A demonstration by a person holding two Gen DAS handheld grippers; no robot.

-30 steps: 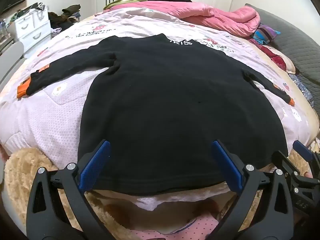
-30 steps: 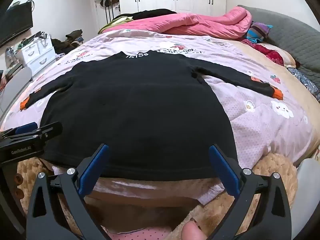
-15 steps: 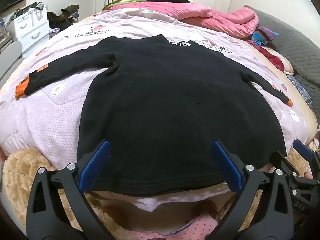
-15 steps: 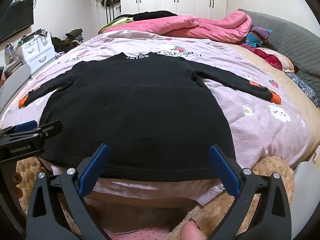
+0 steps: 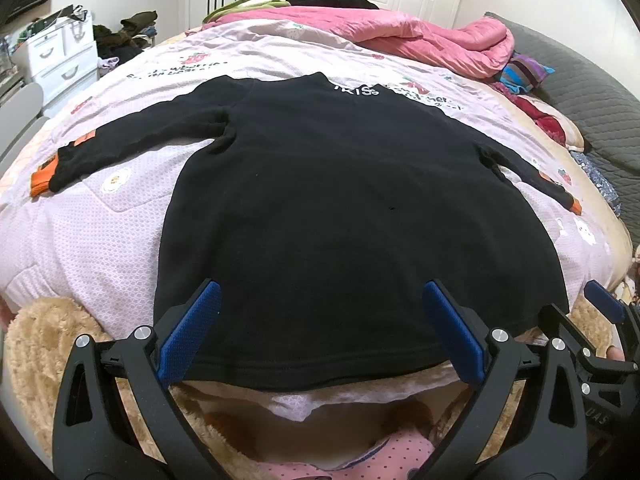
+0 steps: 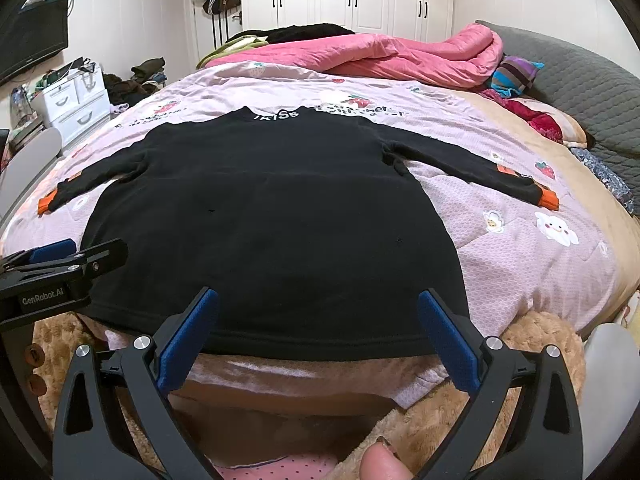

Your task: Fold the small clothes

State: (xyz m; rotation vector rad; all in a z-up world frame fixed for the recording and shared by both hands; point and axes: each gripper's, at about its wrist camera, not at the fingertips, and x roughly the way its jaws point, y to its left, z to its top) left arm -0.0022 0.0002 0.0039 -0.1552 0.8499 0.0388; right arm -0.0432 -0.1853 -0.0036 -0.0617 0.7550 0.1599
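A black long-sleeved sweater with orange cuffs lies flat on the pink bedspread, both sleeves spread out and its hem toward me. My left gripper hovers open over the hem, nothing between its blue pads. My right gripper is open too, above the hem a little further right. In the right wrist view the left gripper shows at the left edge. The right gripper's tip appears at the right edge of the left wrist view.
A crumpled pink duvet and dark clothes lie at the bed's far end. A grey headboard and pillows line the right side. White drawers stand on the left. A tan fluffy blanket hangs over the near bed edge.
Both grippers have risen and drawn back slightly, so the sweater looks a bit farther off. The sweater itself has not moved.
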